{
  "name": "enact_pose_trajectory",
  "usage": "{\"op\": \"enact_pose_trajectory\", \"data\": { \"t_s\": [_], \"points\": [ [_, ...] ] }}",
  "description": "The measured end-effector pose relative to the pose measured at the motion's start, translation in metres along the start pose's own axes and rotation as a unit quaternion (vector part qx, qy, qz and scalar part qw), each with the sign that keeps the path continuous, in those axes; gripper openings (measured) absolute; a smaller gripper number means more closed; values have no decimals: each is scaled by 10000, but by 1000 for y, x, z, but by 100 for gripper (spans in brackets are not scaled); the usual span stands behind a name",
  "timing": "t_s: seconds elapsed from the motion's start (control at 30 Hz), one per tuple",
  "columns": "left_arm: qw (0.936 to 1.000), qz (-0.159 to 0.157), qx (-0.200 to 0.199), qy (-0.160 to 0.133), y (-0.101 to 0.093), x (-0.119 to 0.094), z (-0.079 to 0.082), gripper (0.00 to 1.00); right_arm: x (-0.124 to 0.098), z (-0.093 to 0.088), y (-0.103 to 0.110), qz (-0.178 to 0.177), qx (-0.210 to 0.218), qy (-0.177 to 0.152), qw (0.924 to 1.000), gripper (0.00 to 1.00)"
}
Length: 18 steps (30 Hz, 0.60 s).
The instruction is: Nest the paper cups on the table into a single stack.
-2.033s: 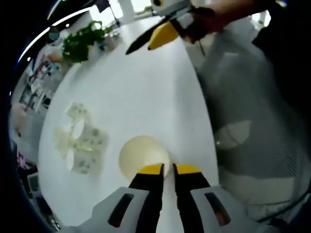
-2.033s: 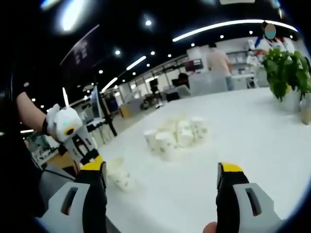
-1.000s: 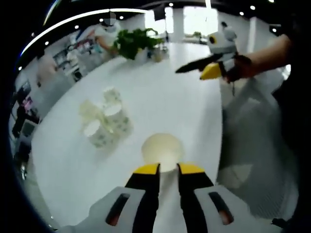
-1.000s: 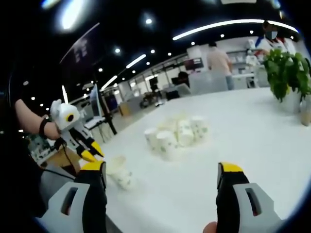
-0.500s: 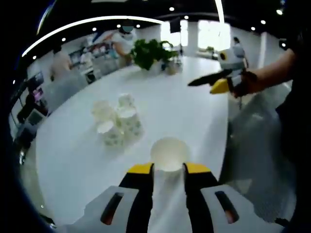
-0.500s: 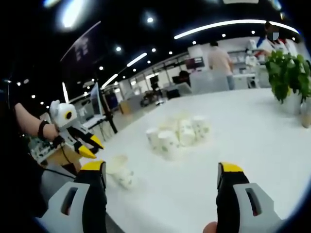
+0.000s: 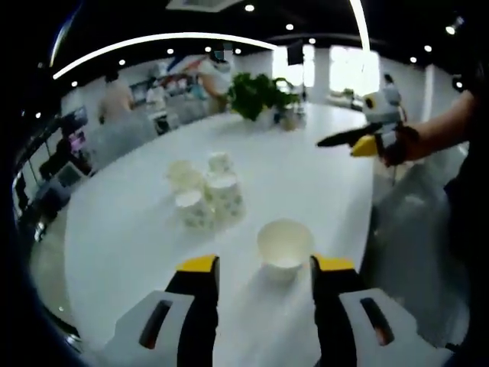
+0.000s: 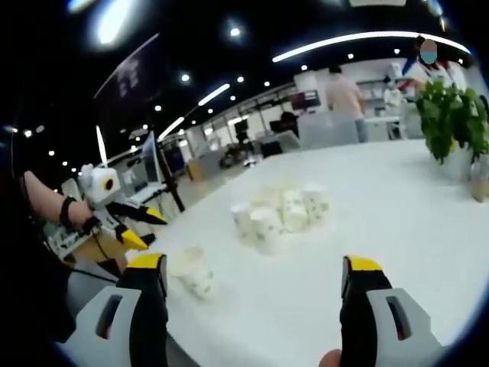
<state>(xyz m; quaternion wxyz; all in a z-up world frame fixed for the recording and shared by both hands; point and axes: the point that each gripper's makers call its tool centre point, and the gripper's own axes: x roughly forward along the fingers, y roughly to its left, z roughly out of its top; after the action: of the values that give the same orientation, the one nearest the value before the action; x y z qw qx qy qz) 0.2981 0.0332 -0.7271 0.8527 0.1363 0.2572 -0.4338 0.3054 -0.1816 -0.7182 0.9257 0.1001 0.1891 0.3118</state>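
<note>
Near table edge, lone white paper cup (image 7: 284,247) stands freed — our left gripper (image 7: 263,269) just opened wide, empty (right gripper (image 8: 252,269) likewise) — stacking unstarted.

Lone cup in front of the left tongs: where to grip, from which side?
Grip the lone cup across its upper wall just below the rim, coming straight ahead with the left tongs. It stands upright, mouth open, apart from the cup cluster, and already sits between the open jaws.
</note>
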Motion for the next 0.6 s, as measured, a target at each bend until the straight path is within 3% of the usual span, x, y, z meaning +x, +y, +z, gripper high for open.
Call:
{"op": "enact_pose_trajectory", "data": {
  "t_s": [0.27, 0.47, 0.6],
  "points": [
    [9993, 234, -243, -174, 15, -8, -1, 62, 1, -1, 3, 9, -35, 56, 10000, 93],
    [9973, 406, -566, -245, 25, -11, -5, 78, 1, 1, 5, 5, -39, 63, 10000, 93],
    [9962, 478, -639, -346, 28, -15, -4, 80, 0, 1, 7, 8, -41, 98, 9999, 93]
  ]
}}
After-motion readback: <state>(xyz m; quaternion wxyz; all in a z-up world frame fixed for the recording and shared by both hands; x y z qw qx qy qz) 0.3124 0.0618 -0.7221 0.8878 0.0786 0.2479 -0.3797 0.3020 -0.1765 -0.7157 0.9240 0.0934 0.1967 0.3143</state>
